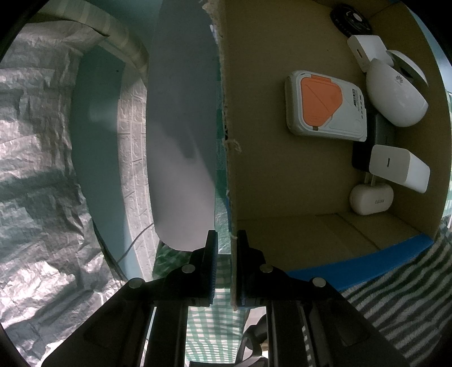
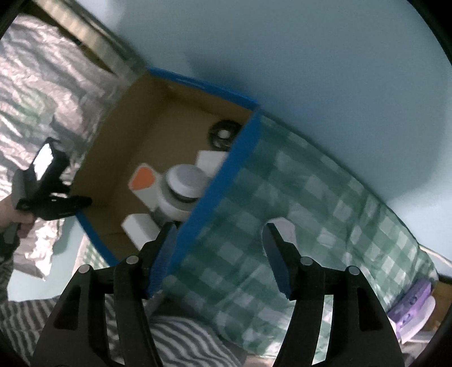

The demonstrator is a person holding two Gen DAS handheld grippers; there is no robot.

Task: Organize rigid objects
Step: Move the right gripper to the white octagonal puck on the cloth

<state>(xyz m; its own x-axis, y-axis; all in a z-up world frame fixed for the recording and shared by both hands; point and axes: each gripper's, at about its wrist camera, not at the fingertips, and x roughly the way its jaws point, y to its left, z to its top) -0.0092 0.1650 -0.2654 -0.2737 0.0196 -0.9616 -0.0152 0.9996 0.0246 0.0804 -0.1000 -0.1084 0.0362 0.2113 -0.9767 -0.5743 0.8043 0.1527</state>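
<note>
The left gripper (image 1: 226,240) is clamped on the raw edge of the cardboard box (image 1: 265,175), one pad on either side of the wall, and the box is steadied by that grip. Inside the box, toward three o'clock in the left wrist view, the sorted things are seen: a white case with an orange panel (image 1: 325,104) lies flat on the floor, a white rounded device (image 1: 395,96) rests at two o'clock touching a white block (image 1: 367,49), a black disc (image 1: 350,19) sits at one o'clock, and a white adapter (image 1: 398,168) and a small white pod (image 1: 371,199) are tucked at four o'clock against the far wall.

In the right wrist view, the right gripper (image 2: 220,254) is seen released, nothing between its pads; its left pad hangs at the blue rim (image 2: 214,194) of the box, and the checked cloth (image 2: 310,225) shows between the jaws. The picture is blurred. At five o'clock, at the cloth's edge, a purple thing (image 2: 412,305) is seen, too blurred to name.

By this reading, one drop into the box is finished. Another loose thing is to be fetched next, possibly the purple one: a reach away from the box, jaws kept wide, while the box is held.
</note>
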